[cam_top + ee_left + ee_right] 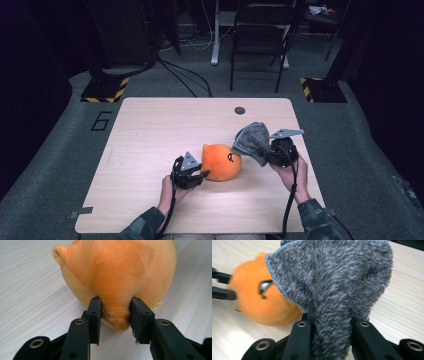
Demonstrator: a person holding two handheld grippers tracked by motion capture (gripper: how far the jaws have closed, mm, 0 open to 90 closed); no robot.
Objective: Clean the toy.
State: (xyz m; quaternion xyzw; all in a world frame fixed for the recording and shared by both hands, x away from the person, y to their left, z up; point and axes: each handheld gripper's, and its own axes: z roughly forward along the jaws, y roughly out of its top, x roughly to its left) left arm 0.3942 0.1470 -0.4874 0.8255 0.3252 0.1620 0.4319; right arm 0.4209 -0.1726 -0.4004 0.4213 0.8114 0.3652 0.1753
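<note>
An orange plush toy (221, 161) is being held resting on the wooden table (150, 135), in the near half and slightly right of centre, with a small dark face marking turned toward the right. A fold of its fabric at the near-left end is being pinched by the left gripper (200, 175); in the left gripper view the plush (117, 272) is being pressed from both sides by the two black pads, so the jaws are clenched on the toy. Just right of the toy, a grey fluffy cloth (252, 142) is being held clear of the tabletop by the right gripper (270, 156), and its upper edge is being carried near the toy's far-right side. In the right gripper view the cloth (337, 282) is being gripped as a bunched strip between the closed jaws, and the toy (257, 300) is being partly covered from sight behind it. A small dark round inset (239, 110) is being shown near the far edge of the table. Beyond the table, a dark folding chair (260, 35) is being shown on the grey floor.
</note>
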